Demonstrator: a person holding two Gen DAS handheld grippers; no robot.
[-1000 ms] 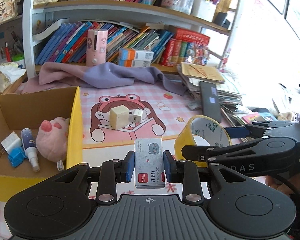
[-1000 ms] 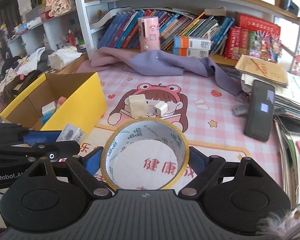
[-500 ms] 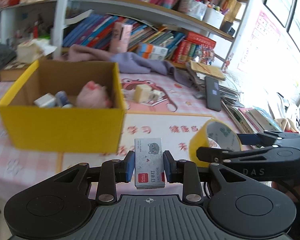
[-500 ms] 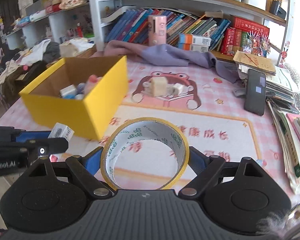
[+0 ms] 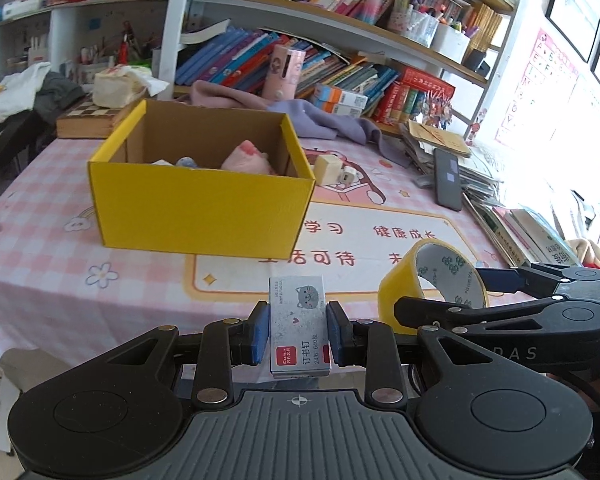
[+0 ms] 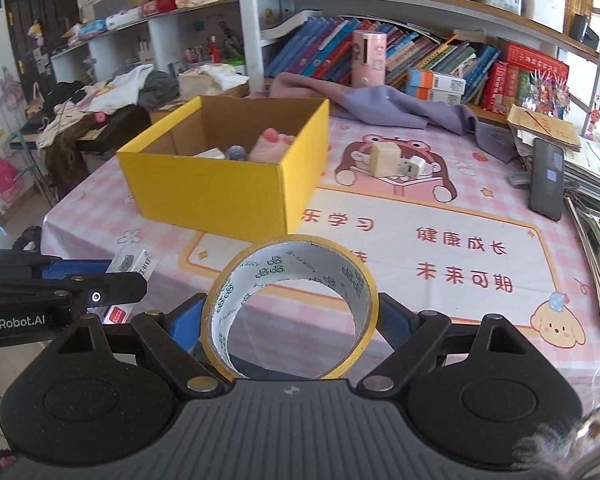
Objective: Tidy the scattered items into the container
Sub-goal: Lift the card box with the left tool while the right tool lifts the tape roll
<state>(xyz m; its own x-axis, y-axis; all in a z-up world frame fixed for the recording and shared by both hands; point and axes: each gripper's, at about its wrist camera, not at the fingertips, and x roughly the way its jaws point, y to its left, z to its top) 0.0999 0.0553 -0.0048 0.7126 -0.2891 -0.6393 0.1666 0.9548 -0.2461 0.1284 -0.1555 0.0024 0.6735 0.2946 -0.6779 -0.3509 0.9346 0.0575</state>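
1. Cluttered bookshelves behind; pink-checked table (image 5: 40, 208) carrying yellow box (image 5: 204, 204).
2. Left gripper (image 5: 299, 334) jaws clenched on staple box (image 5: 298, 320); right gripper (image 6: 292, 320) jaws clamping tape roll (image 6: 292, 304), both short of box.
3. Carry each above the opening, lower, then release.

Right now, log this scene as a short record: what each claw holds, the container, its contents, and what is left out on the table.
left claw: shut on staples box, held off the table
right claw: shut on tape roll, held off the table
container: yellow box, open, on the pink table mat
inside the box: pink plush toy, plus small items only partly visible
left out: beige cube and white charger, side by side, right of the box
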